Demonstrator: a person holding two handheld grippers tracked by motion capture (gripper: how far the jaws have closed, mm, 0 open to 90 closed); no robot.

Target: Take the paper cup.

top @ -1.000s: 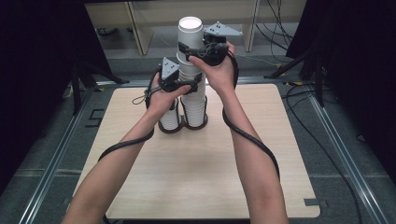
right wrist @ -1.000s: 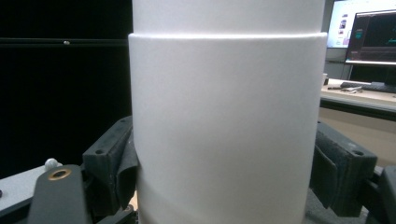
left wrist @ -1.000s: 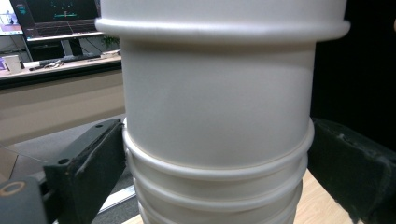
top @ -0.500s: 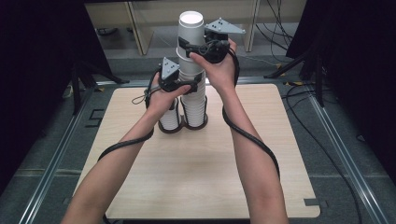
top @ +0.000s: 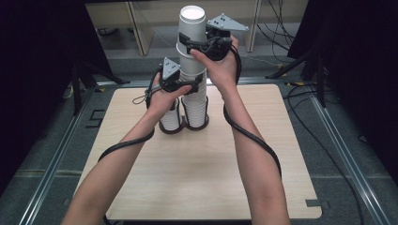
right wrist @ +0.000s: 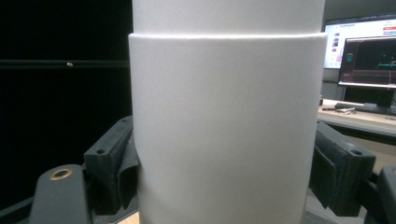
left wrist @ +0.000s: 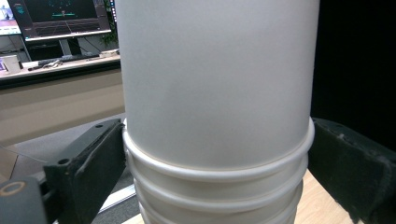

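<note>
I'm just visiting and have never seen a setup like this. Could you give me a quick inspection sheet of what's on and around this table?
Surface: light wooden table, bare at the front.
Job's things: tall stack of white paper cups; shorter stack of white paper cups beside it.
Clutter: nothing seen.
Grippers: left claw clamps the tall stack low; right claw clamps it higher.
Cables: black cables trail along both forearms.
Surroundings: dark curtains, grey floor, monitors on a far desk.

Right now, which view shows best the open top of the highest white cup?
The high view: the top cup shows its open rim from above. The left gripper view shows stacked rims and a cup wall; the right gripper view shows plain cup walls.
</note>
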